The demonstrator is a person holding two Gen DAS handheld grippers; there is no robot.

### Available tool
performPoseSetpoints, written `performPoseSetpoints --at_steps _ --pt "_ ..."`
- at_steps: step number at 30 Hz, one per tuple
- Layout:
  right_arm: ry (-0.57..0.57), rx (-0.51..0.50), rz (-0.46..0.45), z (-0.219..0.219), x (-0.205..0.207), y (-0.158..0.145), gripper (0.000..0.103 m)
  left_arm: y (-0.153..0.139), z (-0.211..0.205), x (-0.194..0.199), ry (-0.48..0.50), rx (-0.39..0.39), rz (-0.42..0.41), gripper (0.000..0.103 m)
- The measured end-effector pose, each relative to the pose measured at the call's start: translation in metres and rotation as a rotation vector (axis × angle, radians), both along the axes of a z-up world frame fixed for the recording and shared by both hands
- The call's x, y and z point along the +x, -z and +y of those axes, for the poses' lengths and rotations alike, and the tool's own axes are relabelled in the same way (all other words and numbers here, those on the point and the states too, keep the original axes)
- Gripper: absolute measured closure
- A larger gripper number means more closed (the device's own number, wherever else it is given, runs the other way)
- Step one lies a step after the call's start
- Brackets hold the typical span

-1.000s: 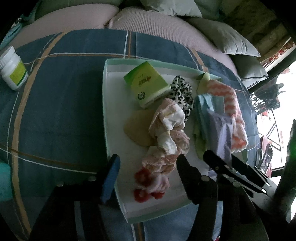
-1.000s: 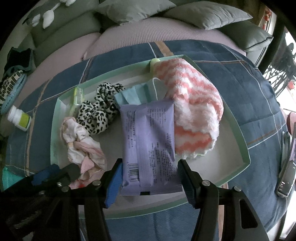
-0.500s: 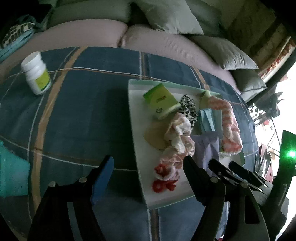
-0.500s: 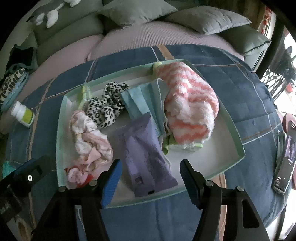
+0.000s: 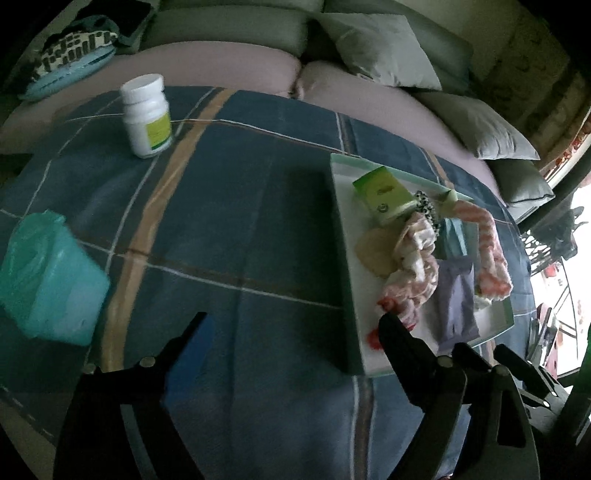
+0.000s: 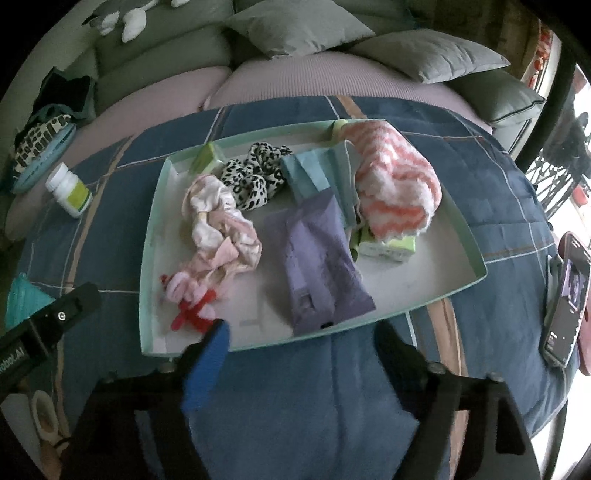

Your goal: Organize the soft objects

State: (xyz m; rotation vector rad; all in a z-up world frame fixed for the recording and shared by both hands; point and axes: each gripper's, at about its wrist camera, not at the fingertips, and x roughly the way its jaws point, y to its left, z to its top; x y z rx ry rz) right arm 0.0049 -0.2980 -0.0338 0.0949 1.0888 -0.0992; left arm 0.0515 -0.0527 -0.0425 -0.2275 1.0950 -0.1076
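Note:
A pale green tray (image 6: 469,236) on a blue checked cloth holds a purple soft pack (image 6: 317,258), a pink-and-white fluffy towel (image 6: 395,184), a leopard-print scrunchie (image 6: 255,173), a pink crumpled cloth (image 6: 221,229), a red-and-pink hair tie (image 6: 192,306) and a folded teal cloth (image 6: 310,173). My right gripper (image 6: 303,332) hangs over the tray's near rim, jaws opening, nothing between them. My left gripper (image 5: 291,325) is above the bare cloth left of the tray (image 5: 341,221), jaws opening and empty. In the left wrist view a green tissue box (image 5: 384,194) lies at the tray's far end.
A white pill bottle (image 5: 147,114) stands on the cloth at far left, and a teal bag (image 5: 48,280) lies near left. A phone (image 6: 569,295) lies at the right edge. Grey cushions (image 6: 295,29) line the sofa behind. A tape roll (image 6: 44,410) sits bottom left.
Both grippers drew back toward me and widened. The right one let go of the purple pack, which now lies in the tray. The left one shifted left off the tray, over bare cloth.

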Motion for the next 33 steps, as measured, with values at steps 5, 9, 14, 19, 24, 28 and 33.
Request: performPoseSetpoints --at_steps 5,9,14,19,24,28,33 --pt "0.009 0.013 -0.001 0.001 -0.012 0.0 0.019 -0.002 0.006 -0.012 -0.016 0.035 -0.016 0.004" --pt "0.026 0.024 -0.012 -0.003 -0.017 -0.001 0.019 -0.004 0.009 -0.02 -0.028 0.053 -0.023 0.003" --pt "0.026 0.031 -0.038 -0.004 -0.023 -0.006 0.006 -0.007 0.019 -0.027 -0.061 0.072 -0.038 0.001" --pt "0.017 0.028 -0.051 -0.002 -0.029 -0.008 0.0 -0.009 0.026 -0.033 -0.083 0.088 -0.049 0.0" --pt "0.015 0.024 -0.052 -0.002 -0.031 -0.008 0.0 -0.013 0.029 -0.037 -0.093 0.105 -0.062 0.0" --pt "0.011 0.021 -0.053 -0.001 -0.032 -0.008 0.0 -0.014 0.031 -0.039 -0.094 0.117 -0.065 0.0" --pt "0.008 0.014 -0.055 0.001 -0.032 -0.009 0.0 -0.012 0.032 -0.038 -0.1 0.139 -0.051 0.0"
